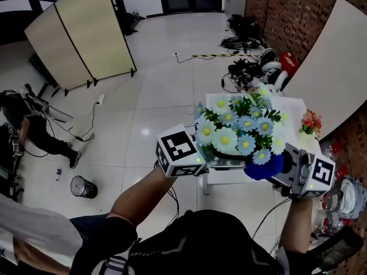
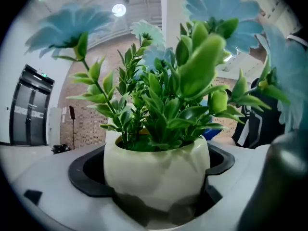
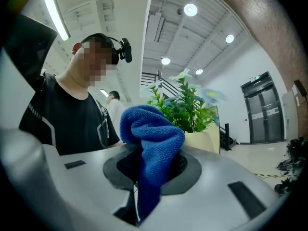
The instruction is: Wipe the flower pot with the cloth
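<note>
Here, the left gripper (image 1: 200, 160) is clamped on the flower pot (image 2: 156, 170). In the left gripper view the pale, rounded pot fills the space between the jaws, which press against its lower sides, and it stands upright. Green leaves (image 2: 168, 100) rise from it, with light blue flowers (image 1: 238, 128) spread wide above them. From the head view the pot sits in front of the person's chest, over the near edge of a small white table (image 1: 292, 105). The blooms hide its base, so whether it rests on the table cannot be told.

The right gripper (image 1: 289, 168) is closed on a blue cloth (image 3: 154, 148). Its jaws pinch the lower part of the fabric, and the rest bunches up in a thick fold above them. In the head view the cloth lies just to the right of the pot, under the flowers, and it looks to be touching the pot's side. A small bunch of orange flowers (image 1: 310, 122) stands farther right on the table.
</note>
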### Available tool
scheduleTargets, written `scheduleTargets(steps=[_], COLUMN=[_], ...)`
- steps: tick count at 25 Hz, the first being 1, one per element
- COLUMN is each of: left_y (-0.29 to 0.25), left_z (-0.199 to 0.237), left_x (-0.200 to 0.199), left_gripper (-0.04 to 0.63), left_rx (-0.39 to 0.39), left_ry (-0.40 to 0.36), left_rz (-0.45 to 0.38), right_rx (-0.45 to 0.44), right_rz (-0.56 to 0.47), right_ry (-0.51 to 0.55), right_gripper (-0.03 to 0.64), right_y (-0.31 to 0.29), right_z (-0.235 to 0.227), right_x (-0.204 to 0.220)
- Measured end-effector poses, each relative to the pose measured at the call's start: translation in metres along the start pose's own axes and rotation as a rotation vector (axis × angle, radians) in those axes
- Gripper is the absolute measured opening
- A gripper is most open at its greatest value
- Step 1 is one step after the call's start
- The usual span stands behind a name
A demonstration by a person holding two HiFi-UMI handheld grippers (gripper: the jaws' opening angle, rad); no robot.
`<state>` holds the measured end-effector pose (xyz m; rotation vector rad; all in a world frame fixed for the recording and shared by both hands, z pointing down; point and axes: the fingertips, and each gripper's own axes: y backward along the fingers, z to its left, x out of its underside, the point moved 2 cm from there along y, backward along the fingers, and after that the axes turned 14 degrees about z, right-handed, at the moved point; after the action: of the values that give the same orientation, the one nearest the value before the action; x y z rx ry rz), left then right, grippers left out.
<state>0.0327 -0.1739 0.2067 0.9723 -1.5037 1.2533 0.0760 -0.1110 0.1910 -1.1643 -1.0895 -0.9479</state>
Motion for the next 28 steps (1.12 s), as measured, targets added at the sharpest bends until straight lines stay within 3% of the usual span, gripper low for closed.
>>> scheduleTargets(steps=[4, 9, 14, 22, 28], left_y=[-0.004, -0.001, -0.002, -0.008, 0.004], left_z=[-0.004, 0.000, -0.003, -0.004, -0.025], left_x=[0.000, -0.008, -0.012, -0.013, -0.035], left_gripper=[0.561, 0.561, 0.561, 0.561, 0.561], left_rx=[-0.022, -0.064, -0.052, -0.008, 0.075], left_ry=[0.016, 0.022, 0.019, -0.012, -0.027], left_rz=[-0.023, -0.077, -0.099, -0.107, -0.130], right_rx=[0.132, 0.360, 0.484, 0.586, 0.595], right_rz=[-0.056, -0.153, -0.119, -0.039, -0.032], right_ry=[-0.018, -0.103, -0.105, -0.140, -0.172], right_gripper=[0.069, 0.069, 0.069, 0.071, 0.069], right_y=[0.013, 0.025, 0.004, -0.009, -0.029], right_z=[0.009, 0.017, 0.009, -0.036, -0.064], right_x=[0.006, 0.030, 0.060, 0.074, 0.048])
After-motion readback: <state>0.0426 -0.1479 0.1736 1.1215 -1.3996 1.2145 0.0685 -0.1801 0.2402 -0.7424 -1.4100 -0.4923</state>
